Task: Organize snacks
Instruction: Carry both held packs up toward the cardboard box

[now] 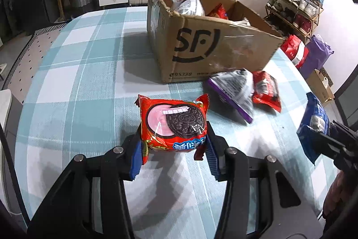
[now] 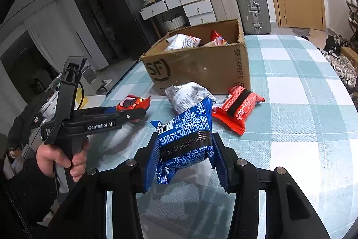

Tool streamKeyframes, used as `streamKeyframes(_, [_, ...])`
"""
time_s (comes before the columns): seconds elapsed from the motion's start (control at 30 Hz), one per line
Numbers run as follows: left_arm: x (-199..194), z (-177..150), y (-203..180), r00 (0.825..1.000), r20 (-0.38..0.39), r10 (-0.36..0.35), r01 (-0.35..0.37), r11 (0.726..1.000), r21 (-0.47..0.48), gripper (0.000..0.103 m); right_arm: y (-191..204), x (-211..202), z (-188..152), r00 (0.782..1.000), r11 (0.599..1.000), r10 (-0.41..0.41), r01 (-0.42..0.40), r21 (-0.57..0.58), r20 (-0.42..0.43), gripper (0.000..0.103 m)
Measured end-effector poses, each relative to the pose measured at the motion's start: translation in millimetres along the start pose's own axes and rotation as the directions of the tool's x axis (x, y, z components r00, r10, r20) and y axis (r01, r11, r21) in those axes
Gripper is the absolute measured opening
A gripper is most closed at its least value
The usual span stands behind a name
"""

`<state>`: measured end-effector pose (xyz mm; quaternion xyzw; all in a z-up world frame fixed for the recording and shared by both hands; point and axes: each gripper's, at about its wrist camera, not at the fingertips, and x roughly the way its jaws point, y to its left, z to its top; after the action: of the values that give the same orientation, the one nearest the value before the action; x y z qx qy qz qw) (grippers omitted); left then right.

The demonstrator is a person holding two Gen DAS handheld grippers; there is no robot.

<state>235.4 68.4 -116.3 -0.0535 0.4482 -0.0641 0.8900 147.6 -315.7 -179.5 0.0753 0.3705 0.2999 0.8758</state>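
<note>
Both grippers are loaded: the left gripper (image 1: 174, 147) grasps the red Oreo pack (image 1: 173, 125) across its width, the right gripper (image 2: 185, 158) grasps a blue snack pack (image 2: 184, 138), both just above the desk (image 1: 89, 82). The cardboard box (image 1: 212, 48) sits ahead, open-topped. To do this well, lift each pack clear of the torn rim before releasing, one at a time, and avoid crushing the soft wrappers.
</note>
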Motion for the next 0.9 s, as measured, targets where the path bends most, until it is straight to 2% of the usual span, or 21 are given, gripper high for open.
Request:
streamKeyframes(0.23, [-31, -15, -19, 1.0, 0.022, -0.023, 0.022, 1.0, 0.017, 0.044, 13, -15, 1, 1.0, 1.0, 0.021, -0.021, -0.007, 0.021, 0.046])
streamKeyframes(0.43, [-52, -14, -31, 0.999, 0.037, -0.04, 0.039, 0.999, 0.026, 0.044, 23, -29, 5, 0.998, 0.999, 0.035, -0.034, -0.018, 0.043, 0.046])
streamKeyframes(0.7, [-80, -4, -40, 0.995, 0.057, -0.078, 0.076, 0.996, 0.035, 0.044, 37, -45, 24, 0.996, 0.997, 0.052, -0.048, -0.053, 0.075, 0.046])
streamKeyframes(0.9, [-100, 16, -41, 0.99, 0.077, -0.117, 0.114, 0.993, 0.038, 0.044, 45, -55, 47, 0.994, 0.995, 0.06, -0.052, -0.079, 0.095, 0.046])
